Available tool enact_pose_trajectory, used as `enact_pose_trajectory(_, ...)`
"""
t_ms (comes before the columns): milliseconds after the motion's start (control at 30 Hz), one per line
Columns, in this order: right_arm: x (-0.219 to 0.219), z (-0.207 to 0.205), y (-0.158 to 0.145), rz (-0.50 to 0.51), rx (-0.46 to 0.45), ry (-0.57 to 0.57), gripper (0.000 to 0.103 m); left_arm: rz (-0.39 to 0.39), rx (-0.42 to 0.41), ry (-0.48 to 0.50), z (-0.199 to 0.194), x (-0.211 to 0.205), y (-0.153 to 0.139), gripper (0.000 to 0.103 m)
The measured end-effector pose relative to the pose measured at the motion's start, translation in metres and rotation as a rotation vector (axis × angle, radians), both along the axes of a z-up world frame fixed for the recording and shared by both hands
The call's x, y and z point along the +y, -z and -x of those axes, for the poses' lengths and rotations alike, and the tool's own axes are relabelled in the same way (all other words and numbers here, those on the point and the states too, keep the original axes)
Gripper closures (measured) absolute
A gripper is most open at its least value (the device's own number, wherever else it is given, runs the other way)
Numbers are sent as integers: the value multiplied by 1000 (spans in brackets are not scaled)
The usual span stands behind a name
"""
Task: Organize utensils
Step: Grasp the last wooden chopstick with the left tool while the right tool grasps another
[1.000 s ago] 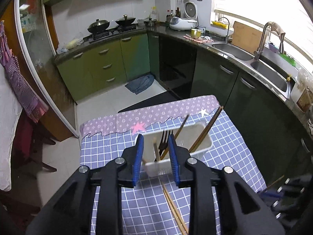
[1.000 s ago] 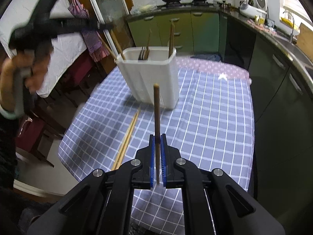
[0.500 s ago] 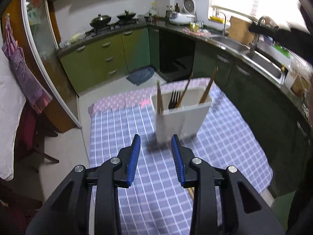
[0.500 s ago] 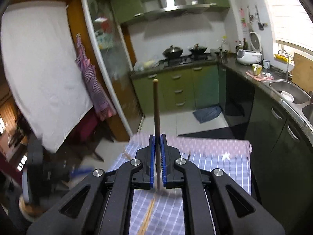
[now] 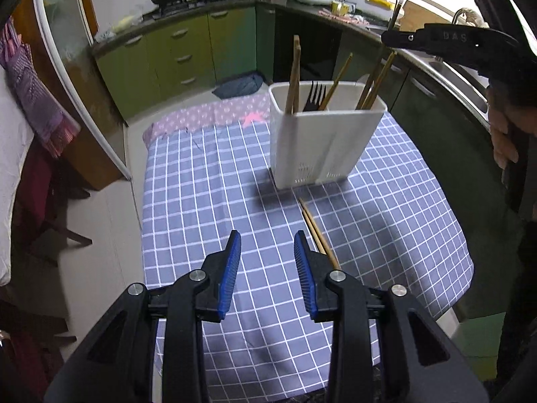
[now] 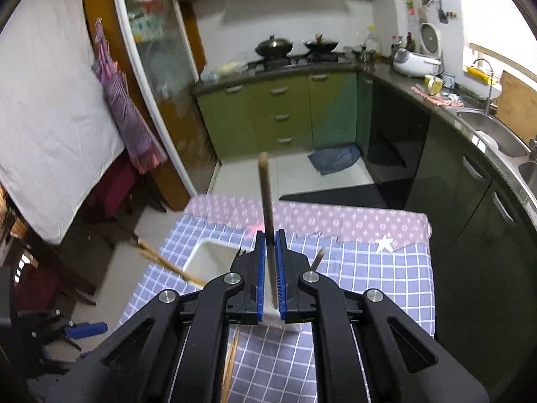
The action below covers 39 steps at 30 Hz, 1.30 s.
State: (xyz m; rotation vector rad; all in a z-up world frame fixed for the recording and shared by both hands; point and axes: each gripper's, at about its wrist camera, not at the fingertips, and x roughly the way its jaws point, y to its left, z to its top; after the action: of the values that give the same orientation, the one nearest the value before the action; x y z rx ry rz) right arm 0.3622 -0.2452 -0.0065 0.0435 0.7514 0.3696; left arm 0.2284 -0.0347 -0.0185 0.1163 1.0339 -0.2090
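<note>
**Chopstick held above the holder, ready to drop in**

Right gripper (image 6: 269, 268) pinches one brown chopstick (image 6: 265, 198) between its blue pads; the stick stands nearly upright, its free end above the jaws. The gripper hangs directly over the white holder (image 5: 319, 141), which stands on the checked cloth (image 5: 201, 201). The holder already contains a black fork (image 5: 314, 95), several chopsticks and a flat wooden piece. Left gripper (image 5: 267, 268) has its fingers spread with nothing between them and points down at the cloth. A pair of chopsticks (image 5: 317, 231) lies on the cloth just in front of the holder, beside the left gripper's right finger.

Procedure for the step in hand, as judged:
1. Align the lower end of the stick over an open part of the holder, clear of the fork tines and the leaning sticks.
2. Lower until the end is well inside the rim.
3. Release only then; a high drop may bounce the stick out or tip it over the rim.
4. Keep the left gripper clear of the holder.

Limits of view: the stick's lower end is hidden behind the right gripper's own fingers. Any inner dividers of the holder cannot be made out. The near ends of the pair on the cloth are covered by the left gripper.
</note>
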Motion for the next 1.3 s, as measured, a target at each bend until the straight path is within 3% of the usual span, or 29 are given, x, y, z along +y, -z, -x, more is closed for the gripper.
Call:
enact_pose_trajectory(133,-2,27,-12,-11,-46,-24,95,-5,29,11,1,-7,9,71)
enact_pose_trajectory(200,-7,49,-19,-34,-68,-50,82,-3,60,19,0,-13,17,71)
enact_pose_trajectory(300,-10,79,-17,-22,-60,-90,78,5,123,22,-3,-22,33,71)
enact_pose_trajectory(400,-8,104,11,55,7,-129,78,6,187,23,-9,-33,52,71)
enact_pose_trajectory(567,-13,114,92,187,185,-141,78,-1,301,5,-23,-52,89,71)
enact_pose_trajectory(767,-46,109,152,193,310,-97,78,-7,410,-38,-40,-65,125,71)
enact_pose_trajectory(967,-66,104,166,170,341,-69,78,7,486,-102,-57,-68,146,71)
enact_pose_trajectory(1300,-71,101,175,154,367,-74,77,-31,484,-142,-72,-73,155,74)
